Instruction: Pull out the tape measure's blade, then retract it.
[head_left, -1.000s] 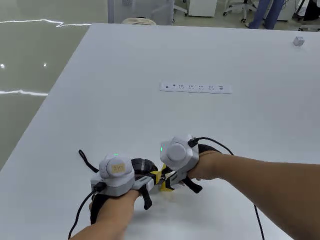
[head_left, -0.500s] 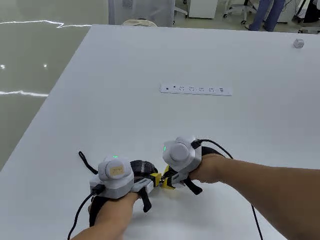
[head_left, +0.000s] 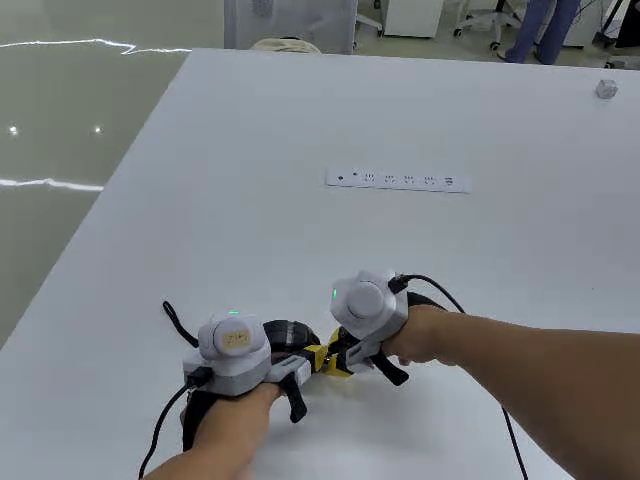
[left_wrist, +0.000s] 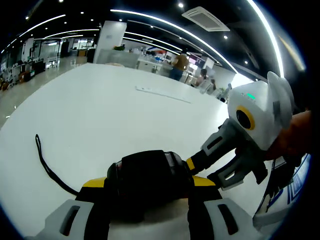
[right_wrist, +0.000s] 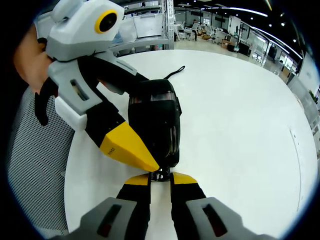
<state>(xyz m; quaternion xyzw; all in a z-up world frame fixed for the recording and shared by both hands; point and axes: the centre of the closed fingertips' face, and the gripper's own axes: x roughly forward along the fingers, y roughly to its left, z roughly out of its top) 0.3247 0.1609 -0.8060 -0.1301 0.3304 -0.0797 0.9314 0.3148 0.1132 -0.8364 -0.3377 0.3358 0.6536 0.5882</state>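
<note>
Now: left gripper (left_wrist: 150, 192) clamped on tape measure case (left_wrist: 145, 170); right gripper (right_wrist: 161, 180) pinching blade hook (right_wrist: 161, 174). Risk: thin hook slips free during pull.

Figure: the white workbench (head_left: 300, 130) extended away from the viewer with a white power strip (head_left: 396, 180) lying flat near its middle, and was bordered on the left by a glossy grey-green floor (head_left: 70, 120) that reflected bright streaks of light. Beyond the far edge stood a grey cabinet (head_left: 290, 20) and the wheeled base of an office chair (head_left: 478, 22). In the left gripper view, the dark ceiling (left_wrist: 165, 10) carried long strip lights (left_wrist: 160, 21), small spot lamps and a square air vent (left_wrist: 202, 18) above an open hall with desks and standing people (left_wrist: 179, 62)
</note>
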